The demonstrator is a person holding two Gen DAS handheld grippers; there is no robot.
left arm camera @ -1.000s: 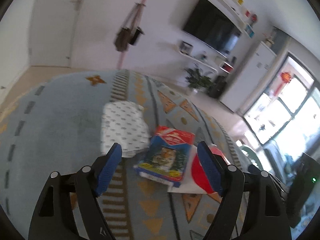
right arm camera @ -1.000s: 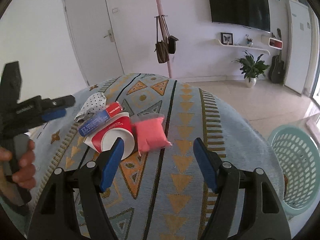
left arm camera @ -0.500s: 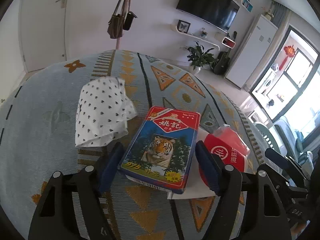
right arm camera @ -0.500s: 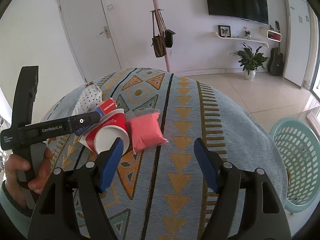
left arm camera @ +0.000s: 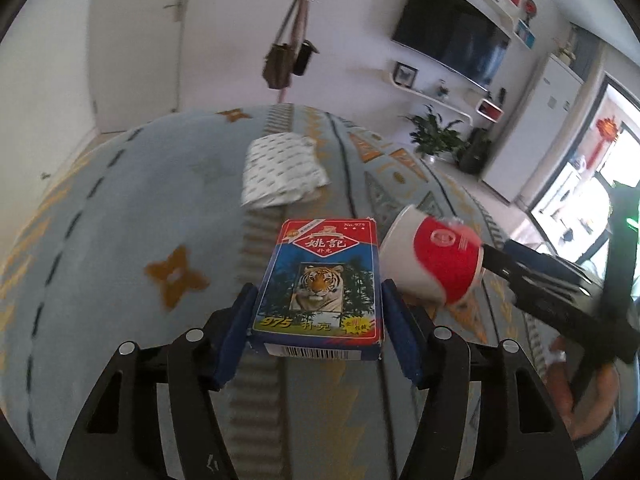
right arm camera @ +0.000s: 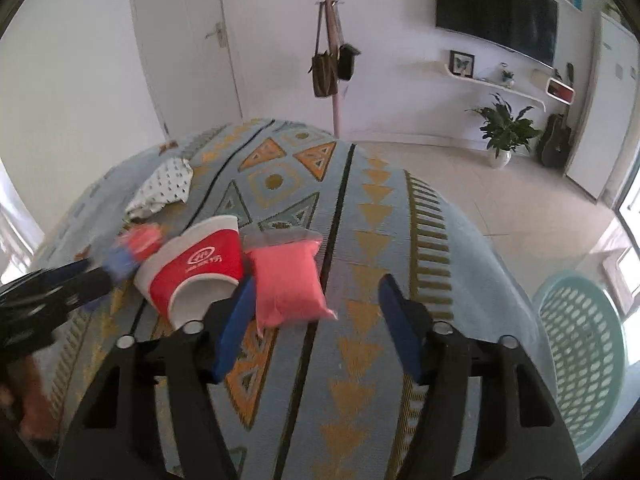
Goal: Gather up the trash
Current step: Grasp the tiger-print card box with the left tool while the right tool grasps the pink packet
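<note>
My left gripper [left arm camera: 318, 304] is shut on a blue and red playing-card box with a tiger picture [left arm camera: 320, 282] and holds it above the rug. A red and white paper cup [left arm camera: 434, 262] lies on its side to the box's right. A white dotted paper wad [left arm camera: 282, 170] lies further back. My right gripper [right arm camera: 316, 308] is open, its left finger [right arm camera: 236, 320] against the cup [right arm camera: 196, 268], and a pink packet [right arm camera: 286, 280] lies between its fingers. The left gripper [right arm camera: 60, 284] shows blurred at the left of the right wrist view.
A pale blue rug with orange triangles [right arm camera: 372, 248] covers the floor. A mint green laundry basket [right arm camera: 580, 356] stands at the right. A pink coat pole with bags [right arm camera: 332, 60], a potted plant [right arm camera: 504, 132] and a wall TV [right arm camera: 496, 16] lie beyond.
My left gripper closed on the card box and lifted it off the pile. My right gripper moved forward and down toward the pink packet and the cup.
</note>
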